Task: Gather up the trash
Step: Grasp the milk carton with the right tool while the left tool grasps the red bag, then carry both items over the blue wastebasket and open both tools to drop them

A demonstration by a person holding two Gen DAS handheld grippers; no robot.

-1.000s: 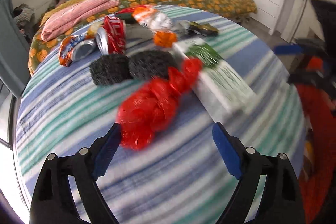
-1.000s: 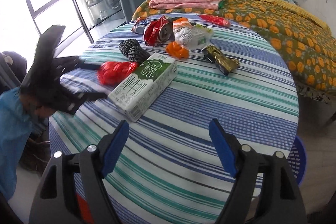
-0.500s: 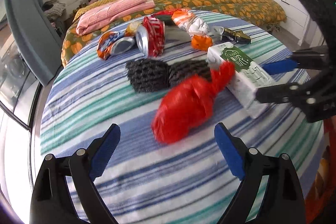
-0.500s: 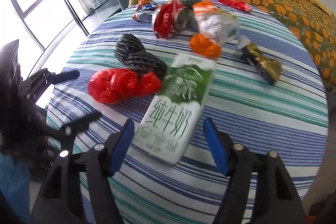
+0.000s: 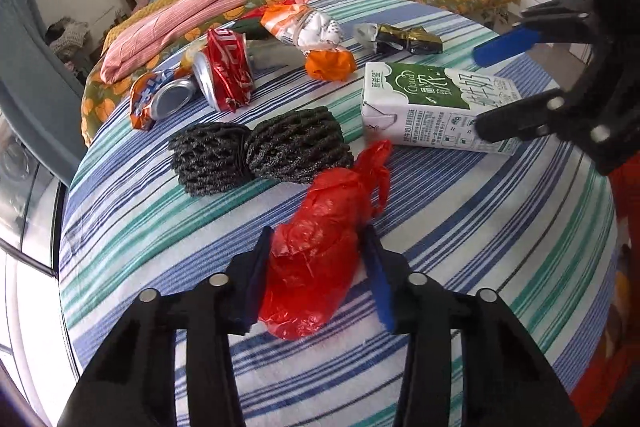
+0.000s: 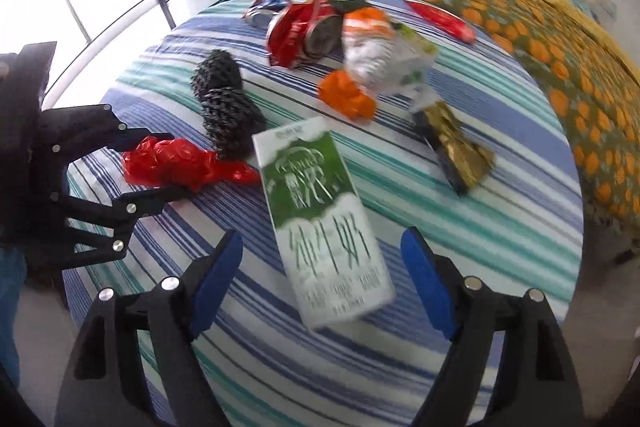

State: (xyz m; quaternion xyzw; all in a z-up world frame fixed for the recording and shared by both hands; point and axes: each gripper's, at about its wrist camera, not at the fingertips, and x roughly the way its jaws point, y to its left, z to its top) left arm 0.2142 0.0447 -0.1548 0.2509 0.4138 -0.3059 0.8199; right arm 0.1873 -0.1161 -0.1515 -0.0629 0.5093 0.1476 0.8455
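**Left Gripper Closing on Bag; Right Gripper Astride Carton**

The left gripper (image 5: 318,277), at lower centre of its frame, has just been closing; its pads now press the red plastic bag (image 5: 320,259) on the striped tablecloth (image 5: 460,227). The right gripper (image 6: 322,281) has just been opening and stands wide, the milk carton (image 6: 320,223) between its fingers, untouched. Step in hand: pickup of two items. Next, probably: lift the bag clear; close on the carton's long sides. Cans and wrappers remain in the upper frame.
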